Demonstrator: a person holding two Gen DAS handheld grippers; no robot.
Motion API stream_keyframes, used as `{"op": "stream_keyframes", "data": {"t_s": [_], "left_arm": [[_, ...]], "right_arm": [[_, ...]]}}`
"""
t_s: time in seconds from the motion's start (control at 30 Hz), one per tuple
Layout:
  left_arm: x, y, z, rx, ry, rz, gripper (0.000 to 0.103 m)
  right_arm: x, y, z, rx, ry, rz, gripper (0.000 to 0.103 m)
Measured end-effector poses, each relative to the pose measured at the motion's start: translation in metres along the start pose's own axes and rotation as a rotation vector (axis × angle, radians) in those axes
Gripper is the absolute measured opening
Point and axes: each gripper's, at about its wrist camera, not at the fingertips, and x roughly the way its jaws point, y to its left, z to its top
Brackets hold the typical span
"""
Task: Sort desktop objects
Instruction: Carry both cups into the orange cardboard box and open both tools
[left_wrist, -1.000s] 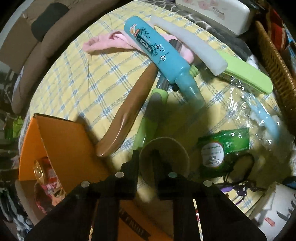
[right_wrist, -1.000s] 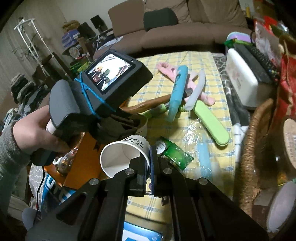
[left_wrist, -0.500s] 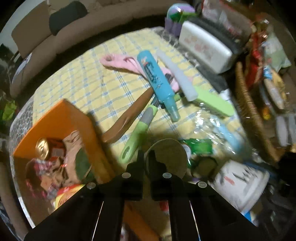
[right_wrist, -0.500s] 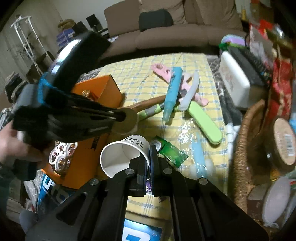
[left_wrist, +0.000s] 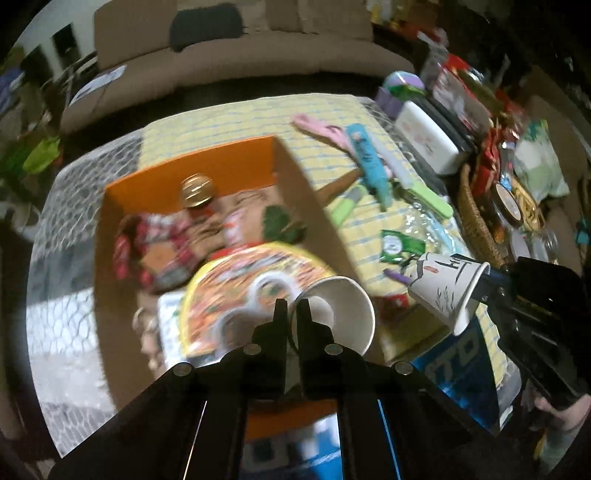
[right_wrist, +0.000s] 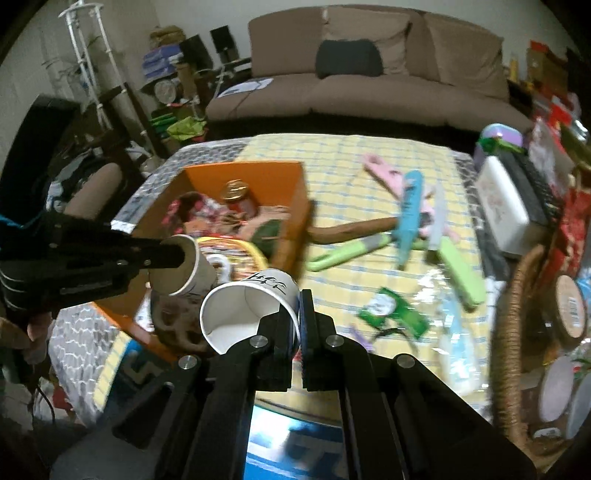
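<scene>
My left gripper (left_wrist: 292, 314) is shut on the rim of a white paper cup (left_wrist: 343, 314) and holds it above the near end of the orange box (left_wrist: 207, 166); it also shows in the right wrist view (right_wrist: 173, 254) with its cup (right_wrist: 188, 266). My right gripper (right_wrist: 299, 306) is shut on the rim of a second paper cup (right_wrist: 247, 302), mouth toward the camera, just right of the box (right_wrist: 258, 173). That cup shows in the left wrist view (left_wrist: 447, 288). The box holds a can (left_wrist: 197, 188), snack packs and a round yellow noodle bowl (left_wrist: 243, 291).
On the yellow checked cloth (right_wrist: 332, 155) lie a blue tube (right_wrist: 410, 210), pink item (right_wrist: 380, 166), brown shoehorn (right_wrist: 354, 227), green-handled tools (right_wrist: 461, 273), a green packet (right_wrist: 391, 310). A wicker basket (right_wrist: 509, 332) stands at right, a white case (right_wrist: 502, 203) behind it.
My left gripper has lifted its cup off the cloth and swung left over the orange box. My right gripper has held its cup nearly still.
</scene>
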Motion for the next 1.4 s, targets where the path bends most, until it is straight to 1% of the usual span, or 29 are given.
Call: {"op": "stream_keyframes", "data": {"t_s": [0.13,0.2,0.33,0.47,0.6,0.67,0.73,0.83,0.97,1.07,1.13,1.2,1.23,1.33,1.4], "left_arm": [[-0.006,0.036,-0.018,-0.044,-0.019,0.029,0.004],[-0.005,0.051,-0.023,-0.065,-0.023,0.036,0.004],[-0.004,0.078,-0.027,-0.091,-0.031,0.056,0.004],[0.003,0.100,-0.037,-0.100,-0.009,0.089,0.004],[0.010,0.118,-0.050,-0.128,0.007,0.089,0.004],[0.015,0.126,-0.057,-0.145,0.016,0.087,0.004],[0.018,0.130,-0.061,-0.149,0.017,0.105,0.004],[0.022,0.138,-0.065,-0.163,0.017,0.109,0.004],[0.021,0.143,-0.057,-0.164,-0.001,0.099,0.004],[0.017,0.145,-0.039,-0.170,-0.023,0.093,0.004],[0.016,0.145,-0.020,-0.172,-0.038,0.087,0.004],[0.017,0.143,-0.004,-0.170,-0.046,0.075,0.004],[0.020,0.139,0.007,-0.163,-0.051,0.066,0.004],[0.032,0.124,0.031,-0.146,-0.049,0.046,0.004],[0.043,0.111,0.046,-0.142,-0.045,0.025,0.004]], "right_arm": [[0.017,0.029,0.001,-0.022,0.015,0.041,0.004],[0.026,0.042,0.004,-0.029,0.021,0.061,0.004],[0.046,0.057,0.015,-0.018,0.024,0.097,0.004],[0.070,0.074,0.032,-0.006,0.030,0.153,0.004],[0.108,0.099,0.051,-0.009,0.058,0.198,0.004],[0.126,0.113,0.057,-0.016,0.074,0.203,0.004],[0.145,0.127,0.062,-0.028,0.094,0.197,0.004],[0.167,0.141,0.064,-0.035,0.121,0.190,0.004],[0.172,0.138,0.069,-0.009,0.115,0.204,0.004],[0.161,0.125,0.082,0.002,0.097,0.189,0.004],[0.147,0.113,0.094,0.001,0.077,0.170,0.004],[0.129,0.096,0.106,-0.027,0.045,0.096,0.004],[0.125,0.089,0.111,-0.043,0.043,0.059,0.004],[0.123,0.068,0.121,-0.072,0.054,-0.038,0.004],[0.129,0.053,0.125,-0.073,0.063,-0.079,0.004]]}}
